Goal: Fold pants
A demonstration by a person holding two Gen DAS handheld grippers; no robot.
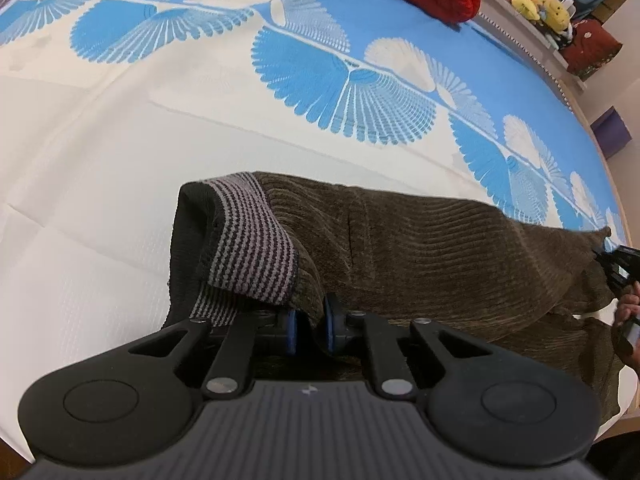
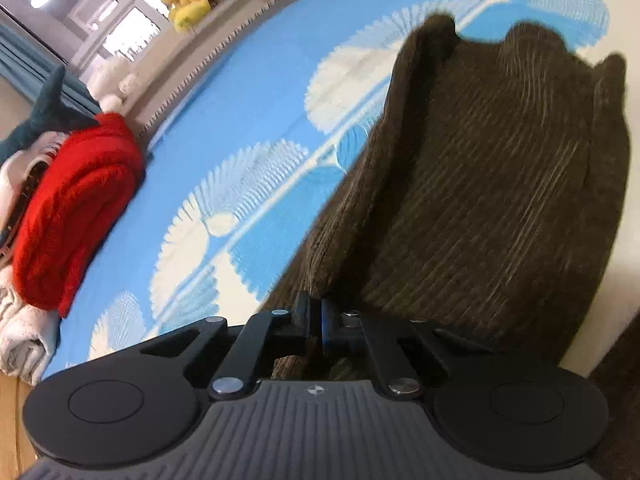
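**Both grippers pinch the brown pants on the bed**

One bed cover (image 1: pixel 120 128) fills both views, white on the near side and blue farther off, with a row of fan-shaped leaf prints running between the two colours. On it lies one pair of brown corduroy pants (image 1: pixel 420 248), spread across the white part near the front edge, with the striped grey waistband (image 1: pixel 256 240) turned over at the left end in the left wrist view. In the right wrist view the cloth rises in a loose hump ahead of the tool and is blurred.

One folded red knit (image 2: pixel 76 216) sits far back on the blue area, on top of a pale folded towel (image 2: pixel 20 340). A cluster of yellow plush toys (image 1: pixel 536 0) stands on a ledge beyond the bed; their number cannot be told.

Two grippers are in use. The left gripper (image 1: pixel 312 326) has its blue pads nearly together, clamping a fold of corduroy just beside the waistband. The right gripper (image 2: pixel 316 328) is likewise drawn closed on a ridge of the brown fabric.
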